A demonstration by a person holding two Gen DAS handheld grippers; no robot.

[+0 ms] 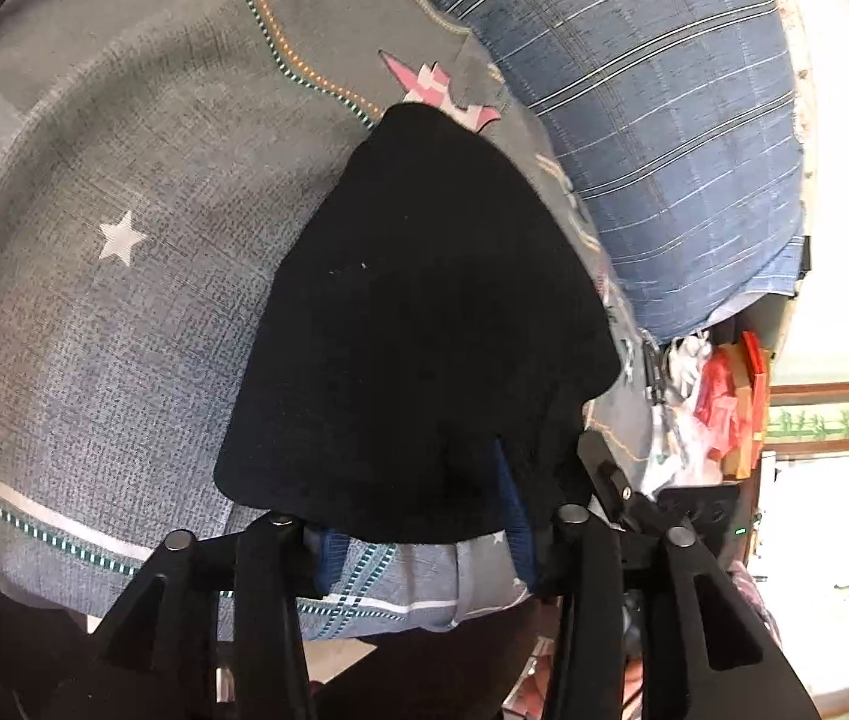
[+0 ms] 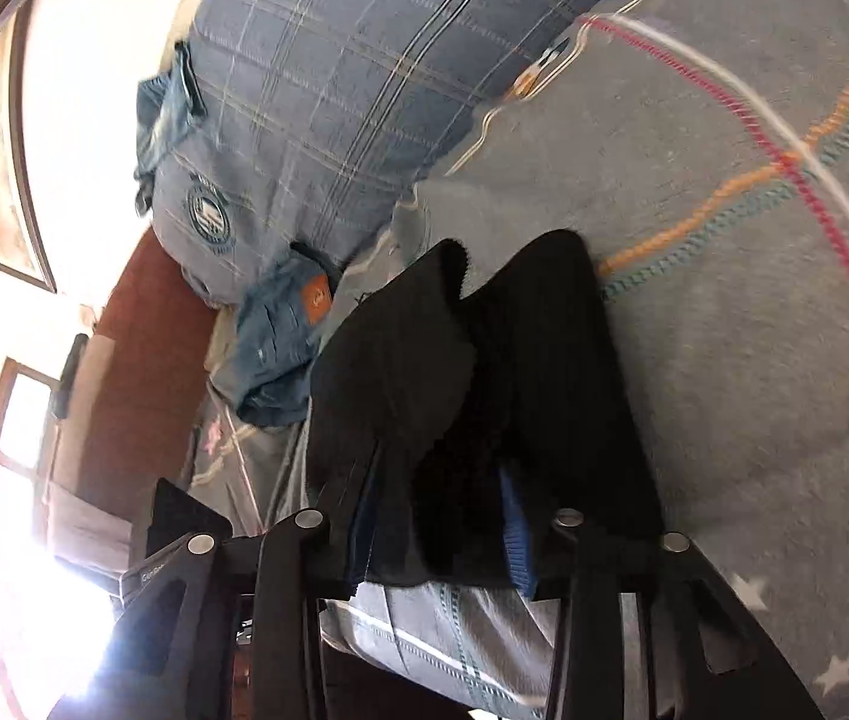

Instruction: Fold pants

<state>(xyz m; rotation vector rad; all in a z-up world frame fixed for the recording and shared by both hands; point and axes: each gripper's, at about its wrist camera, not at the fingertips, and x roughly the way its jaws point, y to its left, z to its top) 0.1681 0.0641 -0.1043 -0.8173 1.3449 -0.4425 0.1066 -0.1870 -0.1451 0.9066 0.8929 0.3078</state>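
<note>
Black pants [image 1: 418, 330] lie on a grey patterned bedspread [image 1: 124, 240], folded into a narrow dark shape that runs away from me. My left gripper [image 1: 418, 534] stands open at the near edge of the bed with its blue-padded fingers [image 1: 517, 531] wide apart; the pants' near end drapes over the gap. In the right wrist view the pants [image 2: 484, 396] show bunched folds. My right gripper [image 2: 439, 546] is also open around their near end, blue pads [image 2: 517, 534] on both sides, the cloth loose between them.
A blue plaid pillow [image 1: 652, 120] lies at the head of the bed, also in the right wrist view [image 2: 328, 90]. Folded blue jeans [image 2: 280, 348] sit near the left edge there. Red bags and clutter [image 1: 724, 402] sit beside the bed. The bed's front edge drops off under both grippers.
</note>
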